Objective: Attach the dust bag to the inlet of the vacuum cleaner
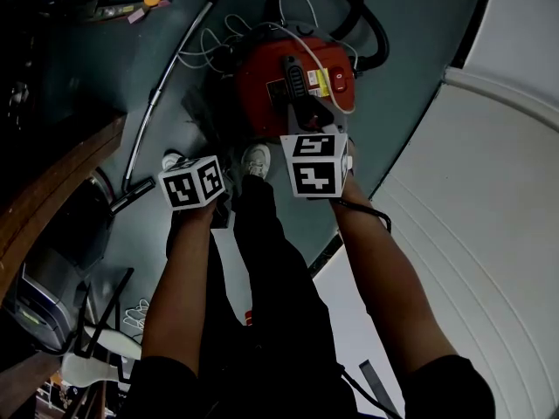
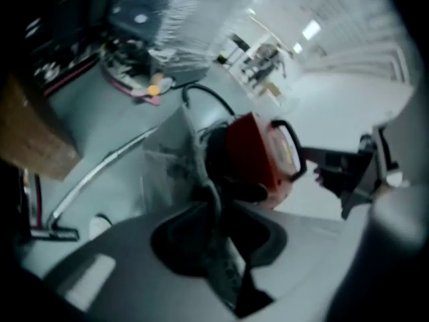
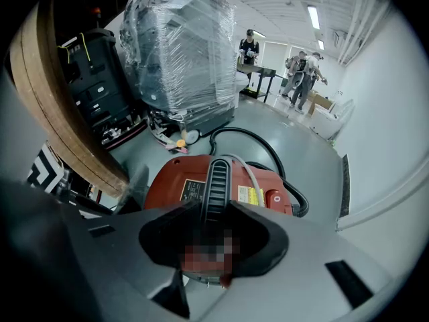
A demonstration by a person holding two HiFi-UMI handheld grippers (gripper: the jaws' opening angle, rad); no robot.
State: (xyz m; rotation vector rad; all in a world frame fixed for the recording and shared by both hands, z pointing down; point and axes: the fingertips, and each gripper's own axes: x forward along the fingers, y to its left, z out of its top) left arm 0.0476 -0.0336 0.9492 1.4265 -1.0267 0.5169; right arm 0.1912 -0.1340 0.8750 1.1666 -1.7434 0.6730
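Left gripper view (blurry): L gripper (image 2: 216, 210) has its jaws closed on a thin edge of the dust bag (image 2: 167, 163). The grey, see-through sheet fans up from the pads toward the vacuum cleaner (image 2: 258, 156). Bag sits on the vac's left side, touching or just beside the body. Can't tell if it's on the inlet. Metal wand (image 2: 100, 170) lies on the floor further left, apart from the bag.

Head view: both grippers point down at the floor, L cube (image 1: 192, 184) left of the person's legs, R cube (image 1: 314, 164) just below the vac's handle end. Cubes carry b/w square marker patterns, no text. White cord (image 1: 306, 37) is draped over the red body.

Right gripper view: R gripper (image 3: 214, 203) is clamped on the black ribbed handle (image 3: 216, 173), one jaw per side and no gap visible. Labels on the red top:
- white spec plate (image 3: 192, 190) left of the handle
- yellow sticker (image 3: 249, 194) right of the handle
- round red button (image 3: 275, 198) next to the sticker

Print on all is too small to read.

Black hose (image 3: 268, 153) loops behind the vac and around its right side. Stretch-wrapped load (image 3: 181, 52) stands beyond it. Ppl stand at a table far back (image 3: 249, 45).
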